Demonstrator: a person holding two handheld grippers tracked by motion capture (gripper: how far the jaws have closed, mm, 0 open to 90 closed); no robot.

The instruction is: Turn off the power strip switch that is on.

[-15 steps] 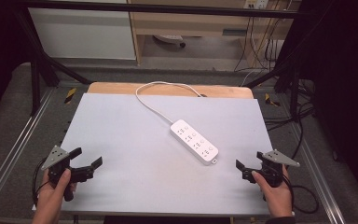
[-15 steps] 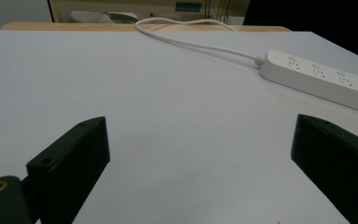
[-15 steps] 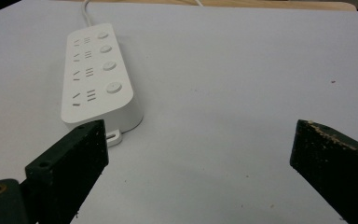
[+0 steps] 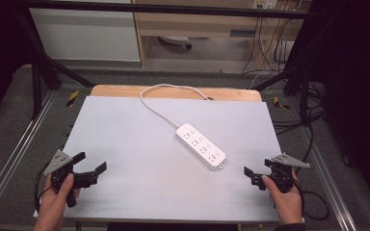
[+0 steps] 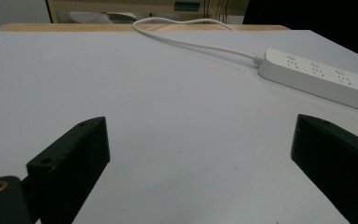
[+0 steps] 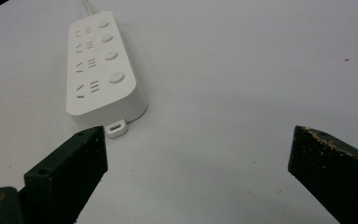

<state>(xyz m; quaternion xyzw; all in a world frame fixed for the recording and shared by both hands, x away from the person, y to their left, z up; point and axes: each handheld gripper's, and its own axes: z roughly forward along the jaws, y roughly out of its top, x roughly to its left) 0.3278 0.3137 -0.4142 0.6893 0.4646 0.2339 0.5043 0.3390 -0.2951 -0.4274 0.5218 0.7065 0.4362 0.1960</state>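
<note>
While both forearms are brought in from the near edge of the table (image 4: 125,139), a tool is held in each hand, low over the surface. The left hand (image 4: 58,192) is wrapped around the handle of the left tool (image 4: 90,162) at the near left corner, with the jaws aimed inward and away toward the middle of the table. The right hand (image 4: 283,190) is closed around the right tool (image 4: 252,175) at the near right corner, its jaws aimed leftward and away. Both tools are released: in each gripper view the two black jaws are seen spread wide, with nothing but bare table between them.

The power strip (image 4: 200,145) is laid flat and diagonally right of the table's centre, sockets up, untouched by either tool. Its near end is found close to the right tool, just beyond and beside one jaw tip in the right gripper view (image 6: 101,65). It is seen well apart from the left tool, far off to the right in the left gripper view (image 5: 317,77). Its white cord (image 4: 156,98) is run in a loop toward the far edge of the table.
</note>
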